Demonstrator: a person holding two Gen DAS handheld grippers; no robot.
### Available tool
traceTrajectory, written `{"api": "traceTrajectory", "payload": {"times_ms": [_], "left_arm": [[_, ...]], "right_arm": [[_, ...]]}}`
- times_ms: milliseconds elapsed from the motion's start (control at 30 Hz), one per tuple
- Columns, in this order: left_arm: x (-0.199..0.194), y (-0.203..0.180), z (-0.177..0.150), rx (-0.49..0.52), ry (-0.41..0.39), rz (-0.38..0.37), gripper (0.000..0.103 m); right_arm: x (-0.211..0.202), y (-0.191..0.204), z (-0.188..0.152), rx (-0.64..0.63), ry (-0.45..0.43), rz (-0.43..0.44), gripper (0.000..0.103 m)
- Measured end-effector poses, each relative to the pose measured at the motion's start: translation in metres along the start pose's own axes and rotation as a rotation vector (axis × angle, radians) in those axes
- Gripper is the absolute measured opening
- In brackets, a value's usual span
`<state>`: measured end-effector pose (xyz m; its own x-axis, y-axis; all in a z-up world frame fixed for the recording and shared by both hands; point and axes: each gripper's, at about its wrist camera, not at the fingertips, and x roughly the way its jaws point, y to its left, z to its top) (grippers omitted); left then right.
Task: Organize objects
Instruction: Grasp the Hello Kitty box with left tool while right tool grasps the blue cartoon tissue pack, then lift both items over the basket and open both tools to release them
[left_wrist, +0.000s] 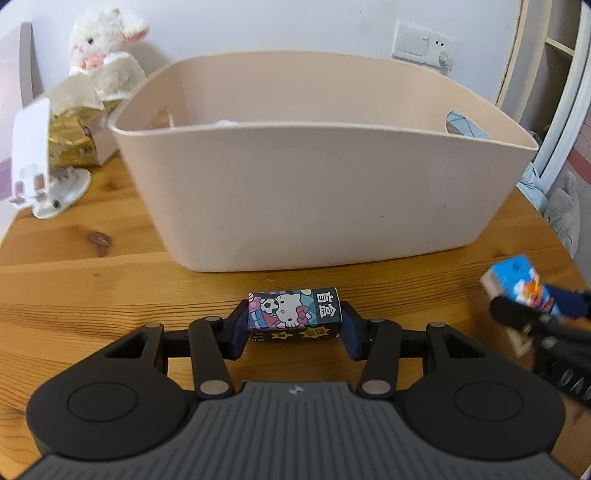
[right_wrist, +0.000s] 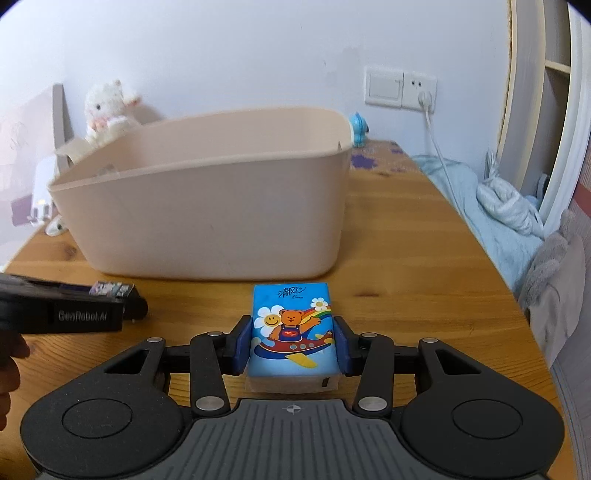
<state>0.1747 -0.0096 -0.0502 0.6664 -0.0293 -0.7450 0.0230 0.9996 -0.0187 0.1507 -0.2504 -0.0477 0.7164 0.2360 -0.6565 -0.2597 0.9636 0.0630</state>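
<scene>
The left gripper (left_wrist: 294, 328) is squeezing a little Hello Kitty box (left_wrist: 294, 313) between its two blue pads (left_wrist: 236, 332), one on each short end. The box is lying on its side, right in front of the big pink tub (left_wrist: 317, 192). I cannot tell if the box is touching the wooden table (left_wrist: 92, 295) or hanging just over it.

The right gripper (right_wrist: 293, 345) is pinching a blue tissue pack (right_wrist: 291, 332) with a bear in a plane on it. Its pads (right_wrist: 243, 343) are pressing on the two long sides of the pack. The pack is lying flat, pointing at the tub (right_wrist: 207, 214), near its right end.

The tub is sitting on the table (right_wrist: 406, 266) with its top open, and something white is peeking out inside it. A fluffy white toy lamb (left_wrist: 105, 48) is sitting behind the tub on the left, next to a shiny gold bag (left_wrist: 70, 136). A small blue toy (right_wrist: 359, 129) is standing behind the tub's right end
</scene>
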Motion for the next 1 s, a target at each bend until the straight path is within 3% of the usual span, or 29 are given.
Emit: {"api": "traceTrajectory", "payload": {"times_ms": [567,800,1000], "left_arm": [[-0.082,0.026,0.032,0.055,-0.205,0.023,0.052],[-0.089,0.024,0.062,0.072,-0.278,0.039,0.052],[-0.077,0.023,0.086,0.079,-0.291,0.048,0.052]], "right_arm": [[-0.064,0.012,0.048,-0.014,-0.211,0.014,0.042],[-0.071,0.019,0.081,-0.036,-0.291,0.002,0.042],[-0.062,0.022,0.106,-0.031,-0.340,0.005,0.042]]}}
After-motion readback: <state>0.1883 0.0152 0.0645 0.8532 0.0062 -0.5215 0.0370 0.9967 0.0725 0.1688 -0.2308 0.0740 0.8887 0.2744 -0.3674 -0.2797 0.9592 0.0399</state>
